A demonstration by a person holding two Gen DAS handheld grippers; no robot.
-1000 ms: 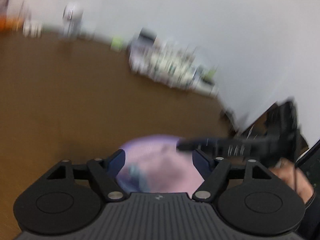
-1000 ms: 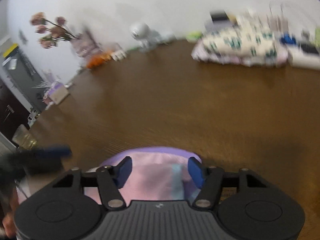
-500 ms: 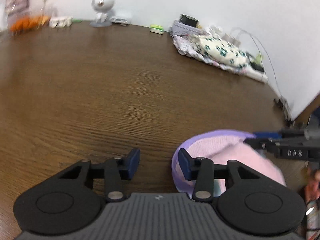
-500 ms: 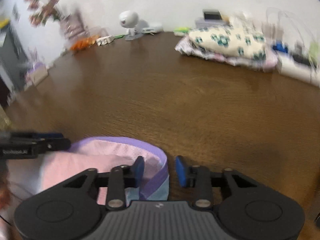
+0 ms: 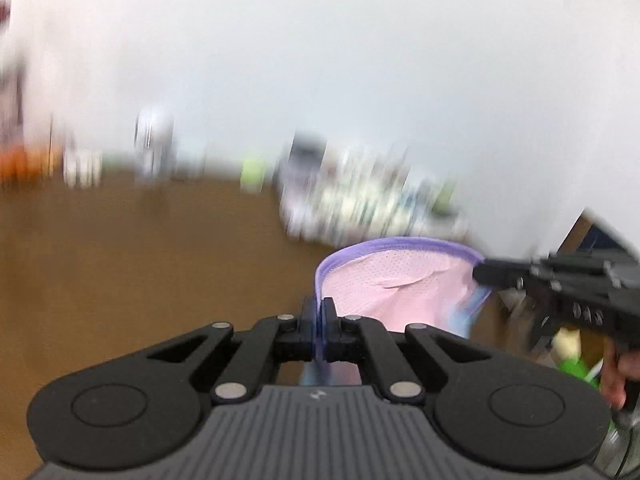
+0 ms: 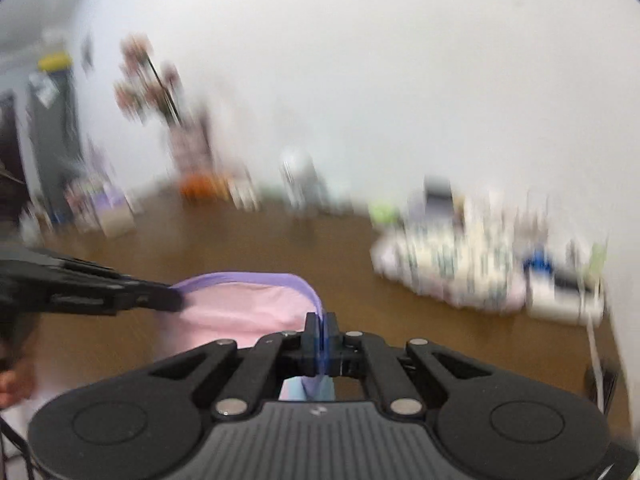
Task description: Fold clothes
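A pink mesh garment with a purple band (image 5: 396, 280) hangs between my two grippers, lifted above the brown table. My left gripper (image 5: 319, 312) is shut on the band's left end. My right gripper (image 6: 321, 326) is shut on the band's right end, with the pink garment (image 6: 240, 304) stretching to its left. In the left wrist view the right gripper (image 5: 482, 274) comes in from the right and meets the band. In the right wrist view the left gripper (image 6: 176, 300) comes in from the left. Both views are motion-blurred.
The brown wooden table (image 5: 140, 260) runs to a white wall. A pile of patterned clothes (image 6: 452, 272) lies at its far right. A white camera-like gadget (image 6: 300, 176), orange items (image 6: 196, 188) and a flower vase (image 6: 160, 92) stand along the far edge.
Both grippers have shut on the purple band, one at each end, and lifted the garment off the table. Both cameras have tilted upward, showing more wall.
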